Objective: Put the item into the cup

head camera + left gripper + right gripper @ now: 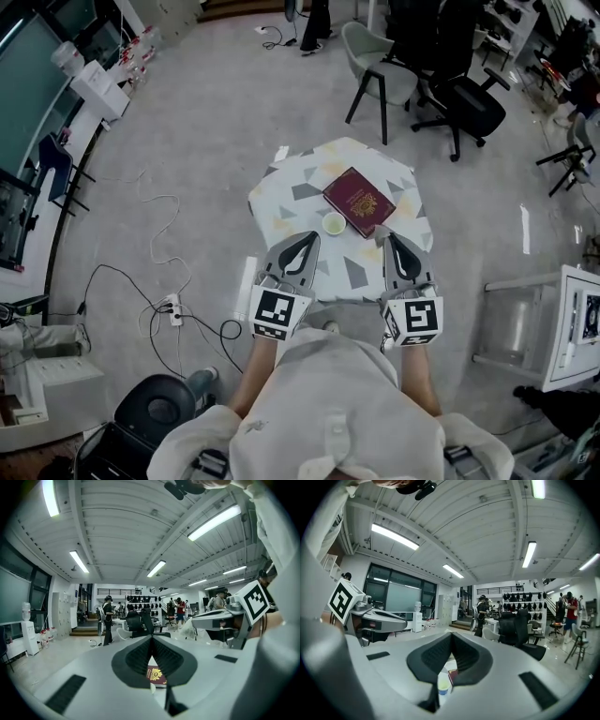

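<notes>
A small round table with a grey-and-yellow patterned cloth (pixel 291 192) carries a dark red booklet with a gold crest (pixel 359 201) and, just left of its near corner, a small pale cup (pixel 334 223). My left gripper (pixel 309 237) hovers over the table's near left part, shut and holding nothing. My right gripper (pixel 387 234) hovers at the near right, also shut and holding nothing. In the left gripper view the booklet (pixel 156 676) shows below the closed jaws (pixel 151 639). In the right gripper view the cup (pixel 444 684) and the booklet's edge (pixel 452 673) show below the closed jaws (pixel 452 635).
A pale chair (pixel 380 75) and a black office chair (pixel 464 103) stand beyond the table. Cables and a power strip (pixel 172 309) lie on the floor at the left. A white shelf unit (pixel 553 328) is at the right, a black stool (pixel 159 408) at the near left.
</notes>
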`<state>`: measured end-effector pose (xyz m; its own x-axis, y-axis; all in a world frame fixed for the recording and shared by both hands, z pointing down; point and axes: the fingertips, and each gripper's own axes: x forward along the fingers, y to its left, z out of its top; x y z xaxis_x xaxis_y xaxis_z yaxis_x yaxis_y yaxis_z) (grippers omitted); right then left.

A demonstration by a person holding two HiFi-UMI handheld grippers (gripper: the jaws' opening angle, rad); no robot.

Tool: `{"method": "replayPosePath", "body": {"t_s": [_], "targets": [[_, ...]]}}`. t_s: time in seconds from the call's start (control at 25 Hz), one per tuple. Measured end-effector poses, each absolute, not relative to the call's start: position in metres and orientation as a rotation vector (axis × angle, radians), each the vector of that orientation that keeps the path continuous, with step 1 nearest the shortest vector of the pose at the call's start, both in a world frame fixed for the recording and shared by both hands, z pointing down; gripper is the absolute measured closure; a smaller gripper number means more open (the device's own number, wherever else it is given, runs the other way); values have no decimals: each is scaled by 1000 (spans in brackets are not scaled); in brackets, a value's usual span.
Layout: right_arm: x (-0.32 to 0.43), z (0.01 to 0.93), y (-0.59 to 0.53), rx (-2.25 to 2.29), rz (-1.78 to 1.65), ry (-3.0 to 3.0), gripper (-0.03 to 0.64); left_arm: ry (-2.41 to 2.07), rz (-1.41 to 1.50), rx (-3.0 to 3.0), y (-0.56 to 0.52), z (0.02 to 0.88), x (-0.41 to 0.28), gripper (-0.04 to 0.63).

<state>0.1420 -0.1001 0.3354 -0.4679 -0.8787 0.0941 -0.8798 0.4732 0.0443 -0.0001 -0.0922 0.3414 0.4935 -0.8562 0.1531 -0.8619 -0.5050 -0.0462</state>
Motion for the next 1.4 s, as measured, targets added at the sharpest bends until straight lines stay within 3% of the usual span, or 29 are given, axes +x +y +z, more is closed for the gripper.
{"method": "replayPosePath", "body": {"t_s": [1.4], "targets": [[88, 372, -237, 1790, 127, -2262, 611, -1125, 201, 2772, -282, 383, -49, 581]]}}
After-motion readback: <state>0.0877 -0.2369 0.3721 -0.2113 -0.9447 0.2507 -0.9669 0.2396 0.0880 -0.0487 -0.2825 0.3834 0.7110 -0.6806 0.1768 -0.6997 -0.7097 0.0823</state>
